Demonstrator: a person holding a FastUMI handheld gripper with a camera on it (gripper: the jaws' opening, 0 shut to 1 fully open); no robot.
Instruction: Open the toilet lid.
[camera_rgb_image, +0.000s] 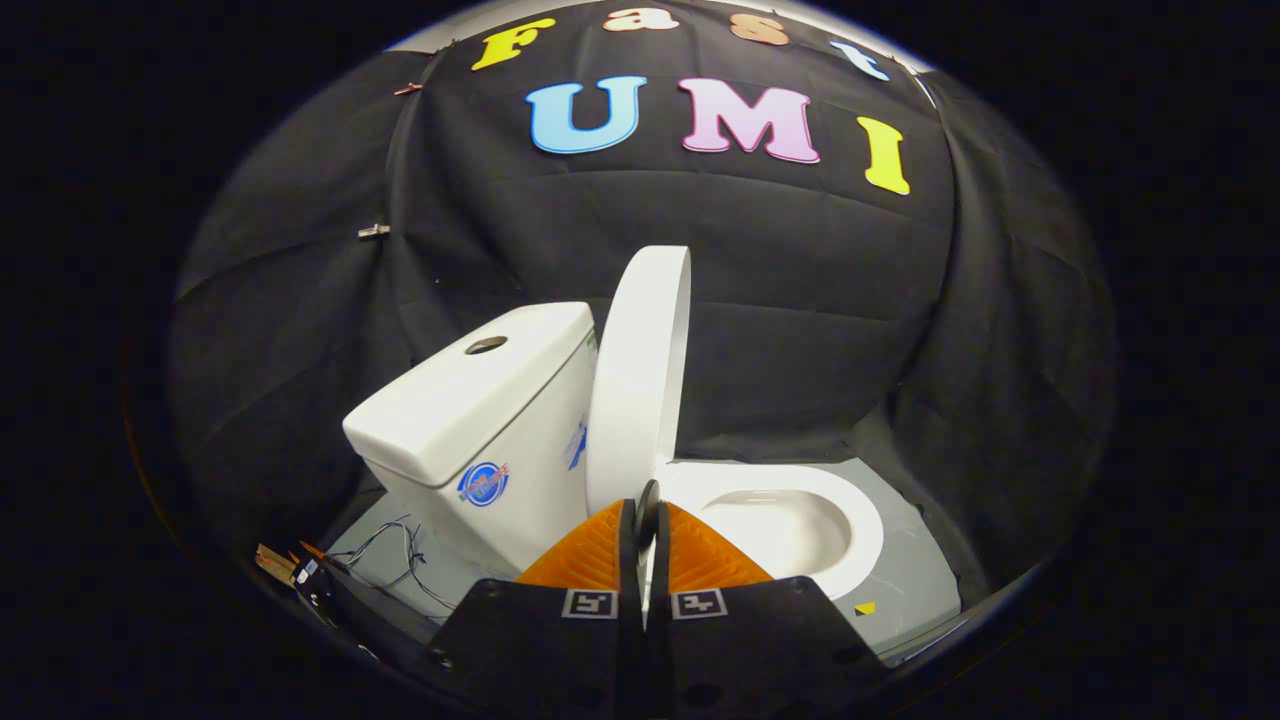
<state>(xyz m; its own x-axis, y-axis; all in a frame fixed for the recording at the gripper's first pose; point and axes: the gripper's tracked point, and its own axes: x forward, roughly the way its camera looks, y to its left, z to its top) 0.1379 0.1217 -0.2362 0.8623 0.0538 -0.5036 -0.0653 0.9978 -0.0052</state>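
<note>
The toilet lid (640, 370) stood raised, close to upright, a smooth glossy white oval seen nearly edge-on, its rounded rim catching the light. It leaned back toward the cistern (480, 420), a boxy white ceramic tank with softly rounded corners and a flat top slightly overhanging its body. A small round metallic flush button (486, 345) sat sunk into that top, and a round printed sticker (483, 484) marked the tank's front face.

Below and beside the lid lay the seat (850, 510), a broad white ring with a polished finish, curving around the open bowl (785, 525), whose hollow looked smooth and shaded.

The gripper (645, 510) sat just in front of the lid's lower end. Its 2 fingers (590, 555) were drawn together, with barely a slit between them, their inner faces ribbed in fine ridges and tapering to narrow tips. Whether anything was pinched between those tips could not be told; they appeared to meet just at the base of the lid, near the hinge.

The toilet rested on a flat matte grey floor panel (900, 570). A tangle of thin dark wires (395, 560) lay on it beside the cistern. Wrinkled black cloth (800, 300) hung behind, held by a small metal clip (373, 231).
</note>
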